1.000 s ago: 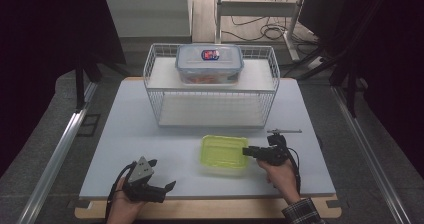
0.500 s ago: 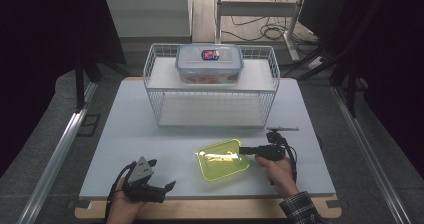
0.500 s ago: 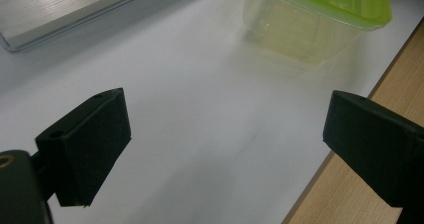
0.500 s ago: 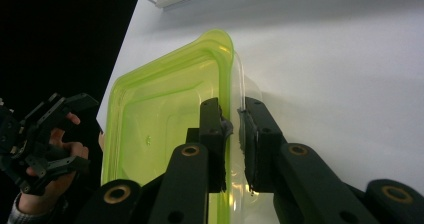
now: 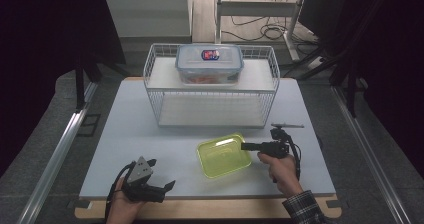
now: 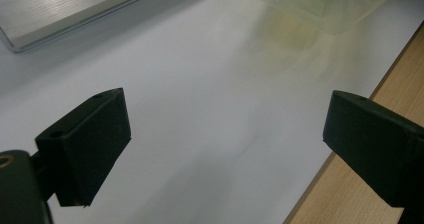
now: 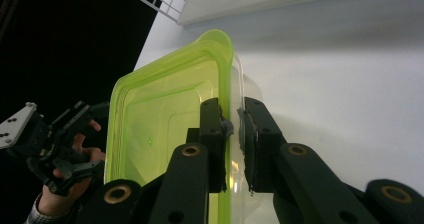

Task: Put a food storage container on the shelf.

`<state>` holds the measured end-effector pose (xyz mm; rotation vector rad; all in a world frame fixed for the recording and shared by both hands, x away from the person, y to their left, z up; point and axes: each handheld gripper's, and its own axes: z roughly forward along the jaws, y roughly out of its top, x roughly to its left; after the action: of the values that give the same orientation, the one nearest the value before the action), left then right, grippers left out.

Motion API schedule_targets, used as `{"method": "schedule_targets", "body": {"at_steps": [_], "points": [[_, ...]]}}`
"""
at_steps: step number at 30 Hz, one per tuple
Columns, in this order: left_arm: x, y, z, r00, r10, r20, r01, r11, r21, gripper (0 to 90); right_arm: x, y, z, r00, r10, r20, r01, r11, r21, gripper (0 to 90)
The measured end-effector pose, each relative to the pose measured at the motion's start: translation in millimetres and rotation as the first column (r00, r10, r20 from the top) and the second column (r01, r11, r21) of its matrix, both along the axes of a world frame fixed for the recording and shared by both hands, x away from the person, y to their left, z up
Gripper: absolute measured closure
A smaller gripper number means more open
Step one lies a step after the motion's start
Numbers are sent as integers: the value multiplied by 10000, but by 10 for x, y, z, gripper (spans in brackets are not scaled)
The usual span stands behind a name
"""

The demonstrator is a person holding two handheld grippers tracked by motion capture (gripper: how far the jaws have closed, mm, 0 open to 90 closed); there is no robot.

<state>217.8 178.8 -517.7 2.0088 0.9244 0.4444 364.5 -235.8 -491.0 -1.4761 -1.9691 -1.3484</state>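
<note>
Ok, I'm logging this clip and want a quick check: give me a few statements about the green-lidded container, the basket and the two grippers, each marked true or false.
1. The right gripper is shut on the rim of the green-lidded container. True; its jaws have just been closing on that edge.
2. The left gripper also holds the container. False: its jaws stand open over the bare table, nothing between them.
3. A clear lidded box sits on top of the wire basket. True.
4. The green-lidded container lies inside the wire basket. False: it is on the table in front of the basket.
5. The left gripper is near the table's front edge. True.
</note>
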Motion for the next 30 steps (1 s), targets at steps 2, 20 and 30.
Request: {"method": "schedule_targets", "body": {"at_steps": [2, 20, 30], "points": [[1, -1, -1, 10000, -5, -4, 5, 10000, 3, 49, -6, -3, 47, 10000, 27, 59, -27, 10000, -7, 803], [0, -5, -3, 10000, -8, 5, 8, 10000, 15, 49, 18, -18, 482, 9977, -79, 673, 40, 9982, 591, 803], [4, 2, -3, 10000, 10, -18, -10, 10000, -44, 49, 69, -5, 776, 9953, -208, 944, 140, 9973, 725, 803]]}}
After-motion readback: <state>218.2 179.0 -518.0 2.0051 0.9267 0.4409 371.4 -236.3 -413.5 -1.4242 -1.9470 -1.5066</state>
